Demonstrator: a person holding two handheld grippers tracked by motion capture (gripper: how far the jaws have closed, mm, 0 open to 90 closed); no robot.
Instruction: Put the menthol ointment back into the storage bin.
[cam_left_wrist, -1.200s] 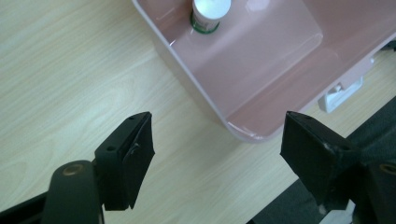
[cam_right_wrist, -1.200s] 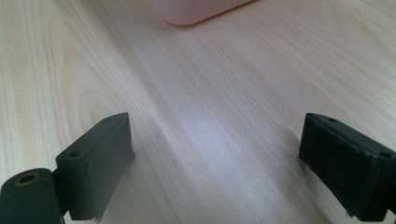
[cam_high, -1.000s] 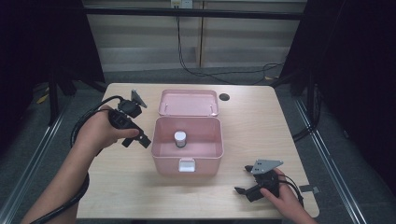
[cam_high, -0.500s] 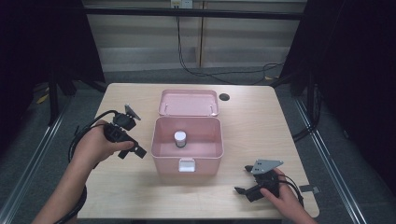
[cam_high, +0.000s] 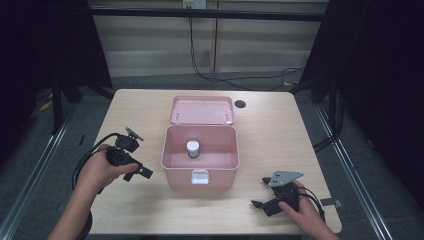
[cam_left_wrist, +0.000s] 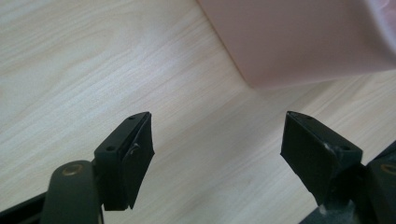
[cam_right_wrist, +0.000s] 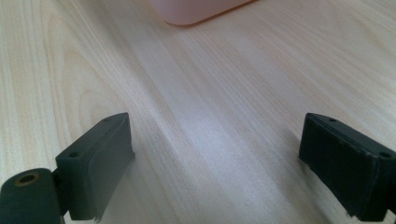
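A pink box (cam_high: 200, 161) stands mid-table with its lid (cam_high: 201, 109) swung back and open. Inside it a small jar with a white cap (cam_high: 193, 148) stands upright. My left gripper (cam_high: 141, 172) hovers open just left of the box, low over the table. In the left gripper view its jaws stand wide apart with nothing between them, and the pink box (cam_left_wrist: 299, 39) wall is ahead at the upper right. My right gripper (cam_high: 259, 193) rests open near the front right of the table. The box's corner (cam_right_wrist: 196, 9) lies far ahead of it.
The wooden table (cam_high: 280, 145) has a dark cable hole (cam_high: 240, 104) at the back, right of the lid. Dark curtains and stands flank the table. Cables trail from both grippers, and a grey strip (cam_high: 331, 203) lies by the right front edge.
My left gripper has drawn back toward the person and leftward, away from the box's left side. The right gripper has stayed put.
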